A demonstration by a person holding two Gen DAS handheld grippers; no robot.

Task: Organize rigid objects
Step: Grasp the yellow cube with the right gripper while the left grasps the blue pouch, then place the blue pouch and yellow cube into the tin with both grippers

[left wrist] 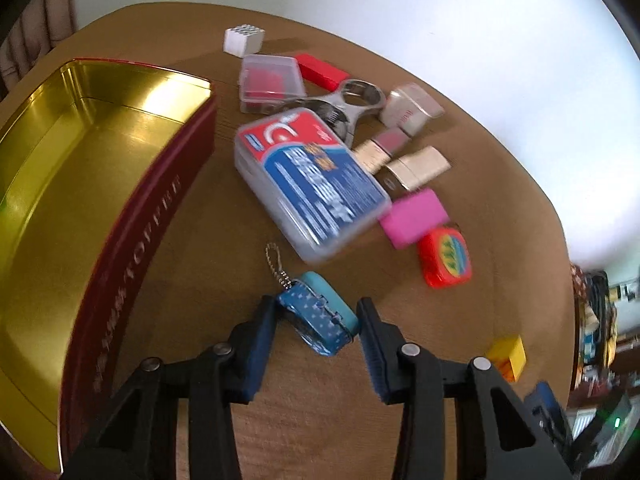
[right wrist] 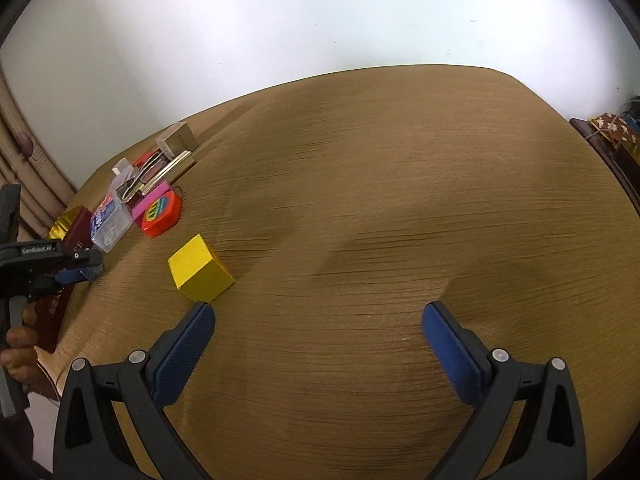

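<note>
My left gripper (left wrist: 318, 306) is open, with a small blue tin (left wrist: 318, 318) on a bead chain between its fingers; the left finger touches the tin and the right one stands just clear. A pile of small rigid items lies beyond: a clear box with a blue and red label (left wrist: 312, 184), a pink block (left wrist: 414, 218), a red tape measure (left wrist: 446, 258), a metal opener (left wrist: 352, 104). The open red tin with gold inside (left wrist: 80, 168) sits at the left. My right gripper (right wrist: 318, 318) is open and empty over bare table, with a yellow block (right wrist: 200, 270) just ahead of its left finger.
A white block (left wrist: 244, 40), a clear case with red contents (left wrist: 270, 80), a red box (left wrist: 322, 72) and gold cases (left wrist: 416, 168) lie at the far side of the pile. The brown wooden table (right wrist: 400, 200) ends at a white wall. Clutter stands past the right edge.
</note>
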